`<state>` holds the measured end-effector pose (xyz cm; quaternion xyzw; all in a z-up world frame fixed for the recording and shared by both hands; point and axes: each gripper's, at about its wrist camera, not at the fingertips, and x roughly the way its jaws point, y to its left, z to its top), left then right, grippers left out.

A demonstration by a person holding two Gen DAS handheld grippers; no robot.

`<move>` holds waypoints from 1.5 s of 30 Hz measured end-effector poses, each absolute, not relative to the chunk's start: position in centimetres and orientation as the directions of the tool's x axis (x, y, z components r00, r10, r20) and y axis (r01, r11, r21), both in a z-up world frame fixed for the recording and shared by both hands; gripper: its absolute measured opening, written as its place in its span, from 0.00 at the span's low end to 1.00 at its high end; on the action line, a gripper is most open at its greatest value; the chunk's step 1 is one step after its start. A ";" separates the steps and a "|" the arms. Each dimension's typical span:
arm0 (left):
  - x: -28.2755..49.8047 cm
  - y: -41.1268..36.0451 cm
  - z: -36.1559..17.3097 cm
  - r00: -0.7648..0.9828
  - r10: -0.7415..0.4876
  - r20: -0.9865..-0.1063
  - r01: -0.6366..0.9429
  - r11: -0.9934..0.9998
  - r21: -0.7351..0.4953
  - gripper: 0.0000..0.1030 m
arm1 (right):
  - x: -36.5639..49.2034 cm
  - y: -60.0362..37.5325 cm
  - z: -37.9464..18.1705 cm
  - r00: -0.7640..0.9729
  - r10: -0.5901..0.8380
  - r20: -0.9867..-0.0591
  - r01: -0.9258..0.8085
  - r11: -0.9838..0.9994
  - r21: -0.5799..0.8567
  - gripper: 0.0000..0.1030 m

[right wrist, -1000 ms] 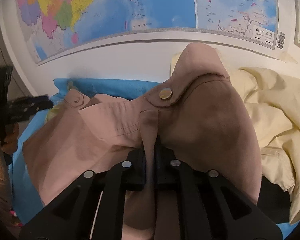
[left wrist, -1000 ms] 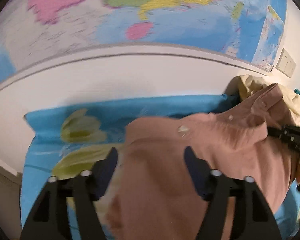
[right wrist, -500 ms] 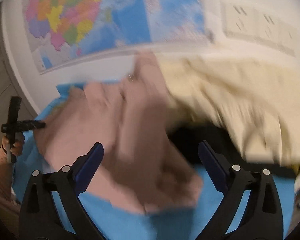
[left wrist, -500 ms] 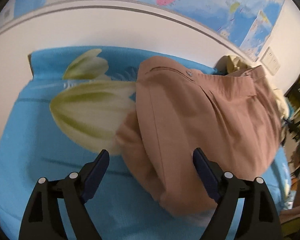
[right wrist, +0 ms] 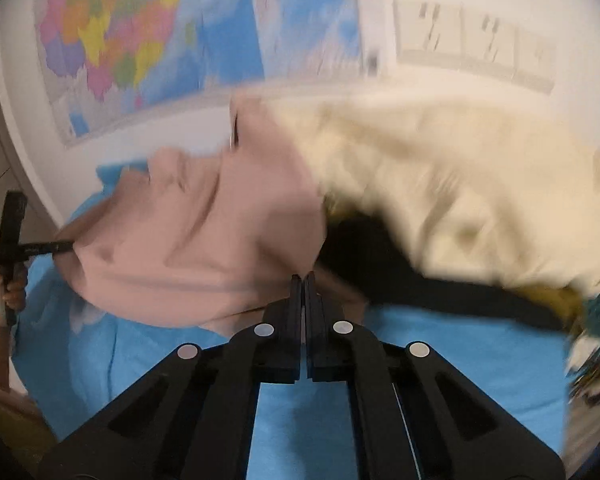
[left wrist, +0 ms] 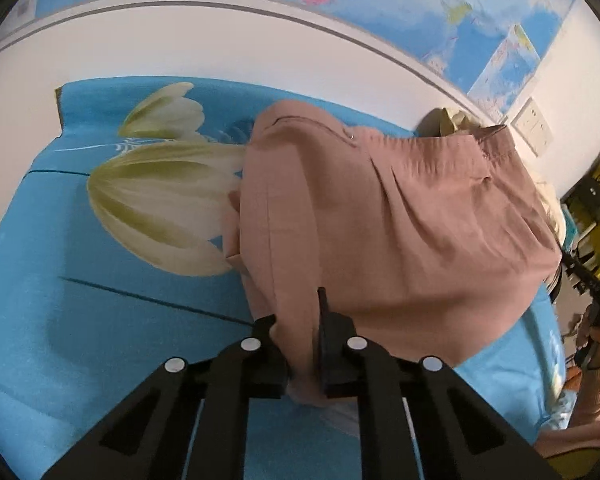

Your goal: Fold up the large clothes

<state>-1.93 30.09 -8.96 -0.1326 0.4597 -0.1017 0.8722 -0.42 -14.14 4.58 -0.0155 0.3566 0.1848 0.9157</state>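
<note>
A large dusty-pink garment lies spread on the blue floral sheet. My left gripper is shut on the garment's near edge; cloth fills the gap between the fingers. In the right wrist view the pink garment lies to the left, blurred. My right gripper is shut at the garment's right near edge; the jaws meet, and whether any cloth is pinched between them cannot be told. The left gripper also shows at the left edge of the right wrist view, on the garment's far edge.
A pile of cream clothing over something black lies right of the pink garment. A wall with a coloured map runs along the far side of the bed. Wall sockets sit above the cream pile.
Both grippers were open half a second ago and have now shut. One second ago the right gripper held the garment up; it now lies flat on the sheet.
</note>
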 end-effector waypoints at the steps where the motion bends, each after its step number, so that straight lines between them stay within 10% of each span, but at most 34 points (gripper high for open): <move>1: -1.9 30.1 -9.1 0.551 -0.303 -0.777 0.057 0.943 -0.327 0.09 | -0.2 -14.4 5.0 0.699 0.295 -0.651 -0.324 0.943 0.079 0.00; 6: -2.4 30.8 -10.7 0.535 -0.302 -0.789 0.020 0.938 -0.346 0.29 | 0.7 -16.4 1.8 0.617 0.311 -0.723 -0.276 0.946 0.171 0.09; 9: -3.1 31.3 -10.3 0.543 -0.321 -0.776 0.023 0.929 -0.369 0.52 | -1.4 -17.6 1.6 0.631 0.410 -0.658 -0.292 0.912 0.288 0.85; 18: -1.8 30.0 -11.9 0.519 -0.345 -0.782 0.037 0.923 -0.382 0.62 | 0.4 -12.8 -3.7 0.473 0.534 -0.701 -0.370 0.842 0.393 0.93; 20: -1.9 29.3 -11.8 0.523 -0.346 -0.779 0.048 0.924 -0.379 0.34 | 1.4 -11.8 -4.8 0.445 0.563 -0.696 -0.379 0.823 0.423 0.83; 22: -2.2 29.1 -11.4 0.528 -0.346 -0.776 0.040 0.922 -0.384 0.19 | 1.6 -11.5 -4.3 0.438 0.591 -0.677 -0.397 0.803 0.444 0.34; 24: -3.1 29.3 -10.3 0.534 -0.378 -0.756 0.041 0.905 -0.424 0.13 | 1.2 -12.2 -2.7 0.398 0.656 -0.641 -0.405 0.753 0.519 0.15; 29: -7.3 29.7 -7.0 0.555 -0.449 -0.700 0.103 0.872 -0.478 0.11 | -4.8 -12.6 4.2 0.398 0.696 -0.597 -0.519 0.708 0.479 0.13; 32: -9.7 29.0 -7.6 0.520 -0.430 -0.738 0.142 0.895 -0.422 0.18 | -7.0 -12.7 4.7 0.386 0.644 -0.661 -0.529 0.741 0.413 0.21; 36: -10.4 29.2 -8.8 0.511 -0.307 -0.803 0.098 0.949 -0.300 0.33 | -6.0 -13.6 0.1 0.342 0.444 -0.828 -0.383 0.871 0.308 0.63; 39: -11.1 31.1 -5.4 0.645 -0.237 -0.726 0.049 0.962 -0.270 0.73 | -5.3 -14.7 1.7 0.440 0.434 -0.786 -0.323 0.893 0.312 0.74; 45: -8.5 28.0 -3.8 0.656 -0.238 -0.716 0.164 0.971 -0.173 0.77 | -5.2 -7.5 6.4 0.531 0.516 -0.673 -0.545 0.815 0.195 0.84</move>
